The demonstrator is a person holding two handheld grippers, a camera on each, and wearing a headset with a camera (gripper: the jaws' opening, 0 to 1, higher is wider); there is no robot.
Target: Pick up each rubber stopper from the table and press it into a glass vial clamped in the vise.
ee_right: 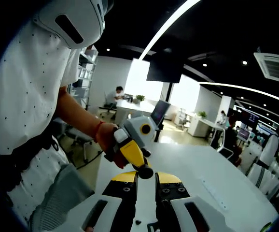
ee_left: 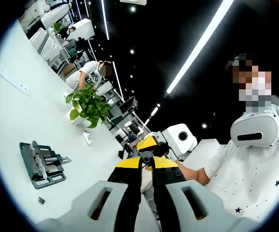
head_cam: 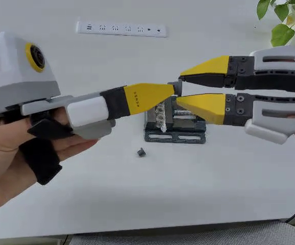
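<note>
Above the vise, left gripper jaws clamp a rubber stopper between the parted jaws of the right gripper.

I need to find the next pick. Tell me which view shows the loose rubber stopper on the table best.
Head view: the loose rubber stopper lies unobstructed before the vise. Both gripper views show a dark speck.

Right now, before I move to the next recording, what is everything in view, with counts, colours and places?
Table: one, white, under everything.
Vise: one, black, table centre.
Vials: clear, row clamped in vise; count unclear.
Stoppers: two, dark grey; one held above the vise, one loose on the table in front.
Power strip: one, white, far side of table.
Plant: one, green, upper right.
Left gripper: yellow jaws shut on the held stopper.
Right gripper: yellow jaws open either side of it.
</note>
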